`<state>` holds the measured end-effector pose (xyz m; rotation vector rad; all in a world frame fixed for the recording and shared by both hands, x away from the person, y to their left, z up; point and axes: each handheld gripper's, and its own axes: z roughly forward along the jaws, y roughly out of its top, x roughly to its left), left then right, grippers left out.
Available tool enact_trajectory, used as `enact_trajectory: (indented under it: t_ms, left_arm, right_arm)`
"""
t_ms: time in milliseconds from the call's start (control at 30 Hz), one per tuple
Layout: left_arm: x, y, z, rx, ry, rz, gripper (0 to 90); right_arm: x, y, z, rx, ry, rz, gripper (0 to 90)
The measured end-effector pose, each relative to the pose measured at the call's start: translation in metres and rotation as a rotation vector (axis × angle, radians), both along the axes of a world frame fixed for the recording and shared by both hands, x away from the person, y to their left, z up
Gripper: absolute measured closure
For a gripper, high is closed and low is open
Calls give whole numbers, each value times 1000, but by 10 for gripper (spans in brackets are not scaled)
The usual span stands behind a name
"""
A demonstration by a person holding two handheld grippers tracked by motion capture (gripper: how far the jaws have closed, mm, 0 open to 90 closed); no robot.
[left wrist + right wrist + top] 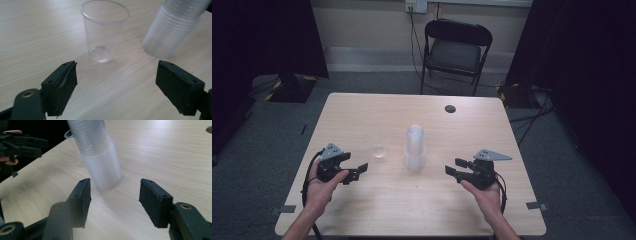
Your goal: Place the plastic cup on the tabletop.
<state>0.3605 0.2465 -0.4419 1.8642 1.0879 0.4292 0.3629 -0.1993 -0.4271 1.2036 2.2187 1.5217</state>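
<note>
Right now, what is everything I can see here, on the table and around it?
Single cup: one, clear, upright, table's left-middle.
Stack of cups: one, clear, table's centre, rims down.
Table: one, light wood.
Cable hole: one, dark, far right of the tabletop.
Folding chair: one, black, behind the table.
Wall socket: one, white, with a cable hanging.
Left gripper: black, fingers open, nothing held.
Right gripper: black, fingers open, nothing held.
</note>
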Motion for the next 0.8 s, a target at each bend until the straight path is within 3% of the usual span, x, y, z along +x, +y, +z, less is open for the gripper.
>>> enact_trajectory:
  t_ms: [167, 300, 400, 533, 633, 800]
  left_arm:
    - [-17, -10, 1, 16, 20, -28, 171]
    - [-32, -19, 6, 9, 30, -18, 171]
    - [-42, -29, 4, 26, 21, -32, 169]
    - [-55, -39, -3, 29, 20, -86, 169]
    - [-61, -40, -14, 54, 19, -111, 169]
    - [-56, -32, -23, 65, 35, -84, 169]
  right_arm:
    - [-4, -7, 0, -23, -1, -14, 411]
    - [-10, -16, -2, -60, -3, -22, 404]
    - [-13, -23, -6, -66, -2, -34, 401]
    - [-17, -29, -10, -68, 2, -49, 391]
    - [-19, -33, -12, -58, -6, -67, 374]
    - [-21, -39, -17, -89, -23, -89, 321]
